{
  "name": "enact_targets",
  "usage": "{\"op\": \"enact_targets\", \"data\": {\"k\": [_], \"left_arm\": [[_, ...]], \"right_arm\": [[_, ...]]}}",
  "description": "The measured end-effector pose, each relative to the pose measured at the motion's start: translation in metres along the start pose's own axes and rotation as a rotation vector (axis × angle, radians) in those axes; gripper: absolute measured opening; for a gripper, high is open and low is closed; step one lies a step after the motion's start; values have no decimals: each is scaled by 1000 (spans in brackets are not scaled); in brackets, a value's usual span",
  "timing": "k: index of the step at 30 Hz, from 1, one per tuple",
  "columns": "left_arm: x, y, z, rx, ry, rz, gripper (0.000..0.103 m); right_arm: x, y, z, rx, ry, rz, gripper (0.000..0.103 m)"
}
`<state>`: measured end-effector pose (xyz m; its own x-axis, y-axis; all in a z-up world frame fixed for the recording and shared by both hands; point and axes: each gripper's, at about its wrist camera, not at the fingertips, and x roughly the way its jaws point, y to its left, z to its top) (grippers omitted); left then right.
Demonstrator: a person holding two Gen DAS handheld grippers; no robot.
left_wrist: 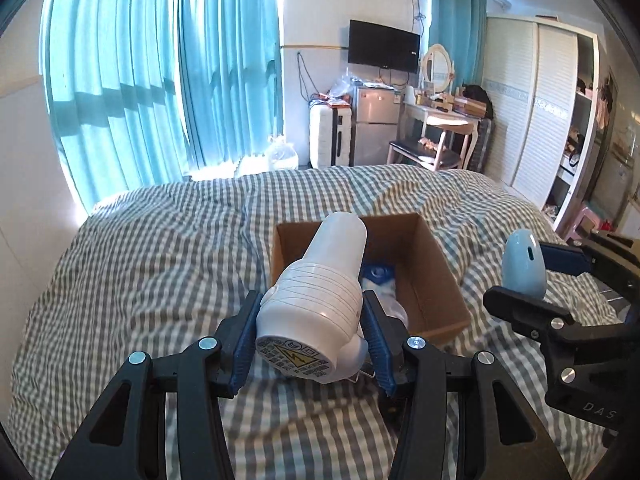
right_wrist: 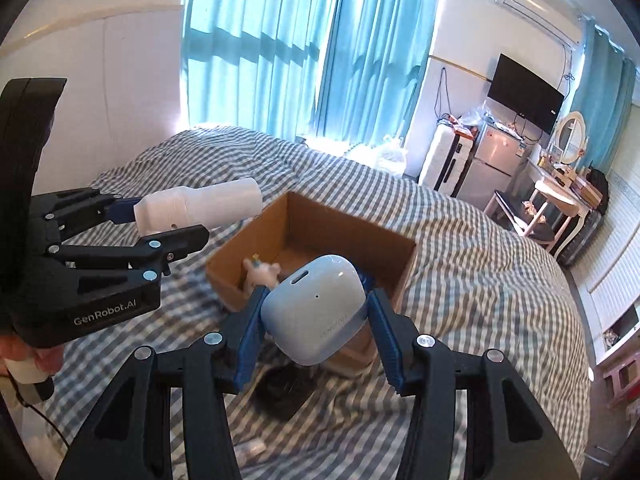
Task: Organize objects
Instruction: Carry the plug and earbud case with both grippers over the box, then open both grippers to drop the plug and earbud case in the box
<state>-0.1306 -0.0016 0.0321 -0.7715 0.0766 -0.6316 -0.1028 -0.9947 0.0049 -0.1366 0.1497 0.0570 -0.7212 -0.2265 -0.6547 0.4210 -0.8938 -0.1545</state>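
My left gripper (left_wrist: 310,316) is shut on a white cylindrical appliance (left_wrist: 320,296), held above the bed with its far end over the near left edge of an open cardboard box (left_wrist: 436,276). My right gripper (right_wrist: 314,316) is shut on a pale blue earbud case (right_wrist: 316,308), held just above the box's (right_wrist: 320,224) near side. The box holds a small white toy figure (right_wrist: 260,274) and a blue-and-white packet (left_wrist: 380,280). Each gripper shows in the other view: the right gripper (left_wrist: 532,276) at right, the left gripper (right_wrist: 168,220) at left.
The box sits on a bed with a grey-and-white checked cover (left_wrist: 160,264). A black flat object (right_wrist: 284,392) and a small white tube (right_wrist: 252,450) lie on the cover near my right gripper. Teal curtains, a fridge, a dressing table and a wardrobe stand beyond the bed.
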Motion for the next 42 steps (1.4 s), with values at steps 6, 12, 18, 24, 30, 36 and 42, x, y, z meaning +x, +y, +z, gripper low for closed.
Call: {"op": "enact_targets", "data": {"k": [6, 12, 18, 24, 30, 36, 42], "left_arm": [[38, -1, 22, 29, 30, 22, 50], [94, 4, 32, 17, 79, 12, 50], [142, 2, 30, 7, 121, -22, 50], [175, -10, 24, 88, 144, -15, 50], [190, -7, 17, 104, 179, -17, 50], [197, -7, 10, 89, 210, -18, 50], [196, -7, 6, 87, 202, -10, 52]], "right_arm": [[31, -20, 25, 13, 3, 12, 50], [81, -43, 32, 46, 24, 17, 50], [129, -54, 29, 34, 59, 32, 50], [162, -58, 22, -15, 100, 51, 50], [179, -63, 18, -37, 126, 36, 50], [178, -56, 12, -44, 116, 54, 50], [172, -59, 13, -21, 101, 51, 51]]}}
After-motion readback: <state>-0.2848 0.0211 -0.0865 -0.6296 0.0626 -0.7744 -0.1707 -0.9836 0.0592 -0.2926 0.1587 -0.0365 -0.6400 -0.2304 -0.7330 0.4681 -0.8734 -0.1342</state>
